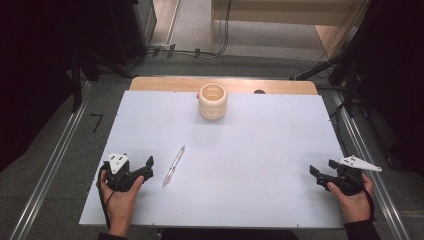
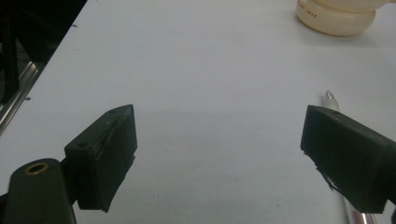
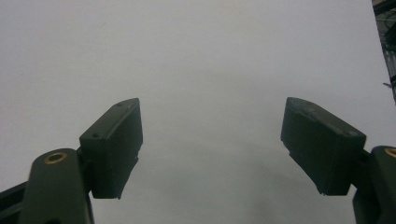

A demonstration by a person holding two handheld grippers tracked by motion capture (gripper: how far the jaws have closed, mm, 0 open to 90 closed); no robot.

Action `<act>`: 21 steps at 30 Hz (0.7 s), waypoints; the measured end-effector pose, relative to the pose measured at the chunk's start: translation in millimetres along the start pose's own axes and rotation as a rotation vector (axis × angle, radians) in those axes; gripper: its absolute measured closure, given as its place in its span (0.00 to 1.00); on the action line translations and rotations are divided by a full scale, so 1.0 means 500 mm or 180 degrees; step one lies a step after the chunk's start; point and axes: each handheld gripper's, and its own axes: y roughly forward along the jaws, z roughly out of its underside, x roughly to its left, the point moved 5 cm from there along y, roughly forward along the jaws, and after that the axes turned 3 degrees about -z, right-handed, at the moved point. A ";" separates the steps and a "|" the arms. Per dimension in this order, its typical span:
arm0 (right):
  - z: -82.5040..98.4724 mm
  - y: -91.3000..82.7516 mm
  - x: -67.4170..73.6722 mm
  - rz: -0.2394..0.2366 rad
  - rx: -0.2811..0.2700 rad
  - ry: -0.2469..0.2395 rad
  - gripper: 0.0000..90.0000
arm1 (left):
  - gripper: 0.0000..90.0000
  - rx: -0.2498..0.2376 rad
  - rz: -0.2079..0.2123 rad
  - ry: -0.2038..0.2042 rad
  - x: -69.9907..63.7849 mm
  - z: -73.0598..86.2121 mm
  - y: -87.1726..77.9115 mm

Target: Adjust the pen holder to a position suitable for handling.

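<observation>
The left gripper (image 1: 142,169) has its jaws spread wide with nothing between them, and the pen (image 1: 173,165) lies flat on the worktop (image 1: 260,165) just off its right jaw, close but not touching. In the left gripper view the pen's clear tip (image 2: 330,99) pokes out past the right jaw while the barrel runs on beneath it. It looks a light, slim, stiff thing with a smooth plastic barrel (likely to roll or skid if nudged sideways), so I'd judge the best hold is across the middle of the barrel, the jaws set square to its length and low to the surface.

The right gripper (image 1: 323,168) sits well away at the far side, its jaws likewise released over bare white surface.

Beyond the left jaws, well ahead, stands a pale wooden cup (image 1: 213,101) near the far edge of the worktop, upright and mouth up. Between pen and cup the sheet is open, so there's ample room to lift and carry. The near edge and the left edge lie close behind the left gripper, leaving little margin that way.
</observation>
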 end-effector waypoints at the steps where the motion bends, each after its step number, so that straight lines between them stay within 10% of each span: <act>1: 0.000 0.000 0.000 0.0005 -0.0004 -0.0007 0.22 | 0.13 0.0002 -0.0001 0.0001 0.000 0.000 0.000; 21: 0.003 -0.007 -0.002 0.0026 0.0002 0.0026 0.22 | 0.13 0.0008 0.0021 0.0016 -0.006 -0.002 0.006</act>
